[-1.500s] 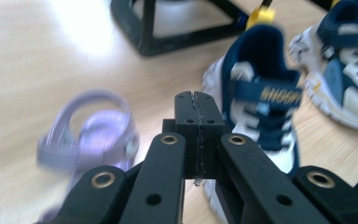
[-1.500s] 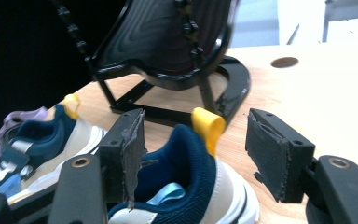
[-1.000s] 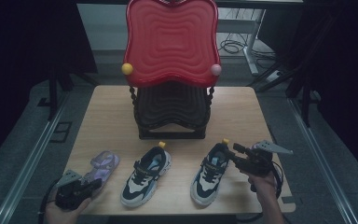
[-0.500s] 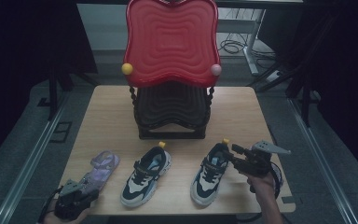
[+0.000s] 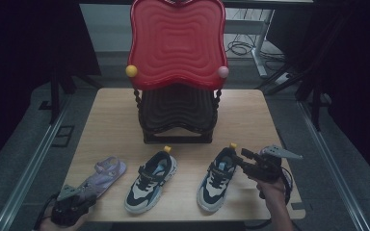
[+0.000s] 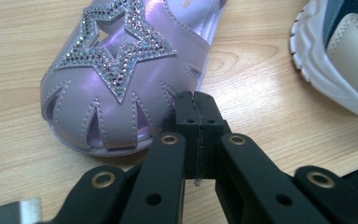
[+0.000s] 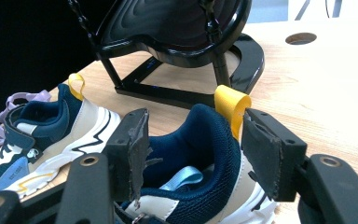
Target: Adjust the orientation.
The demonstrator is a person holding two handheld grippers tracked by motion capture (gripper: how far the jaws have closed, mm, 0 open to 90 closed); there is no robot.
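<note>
Wooden table (image 5: 111, 125): right sneaker (image 5: 217, 178) lengthwise toe-nearward, heel between open right tool (image 7: 193, 154); left tool (image 6: 196, 112) closed, empty.

Two sneakers (image 5: 151, 185) (image 5: 217, 178) stand on the one bench (image 5: 111, 125), each with one yellow heel loop. One purple sandal (image 5: 103, 173) lies at the left. One rack (image 5: 176, 115) stands at the back, carrying one red tray (image 5: 176, 43) and two balls: one yellow (image 5: 131, 71), one pink (image 5: 223, 71). Two hand-held grippers (image 5: 77, 204) (image 5: 243, 161).
</note>
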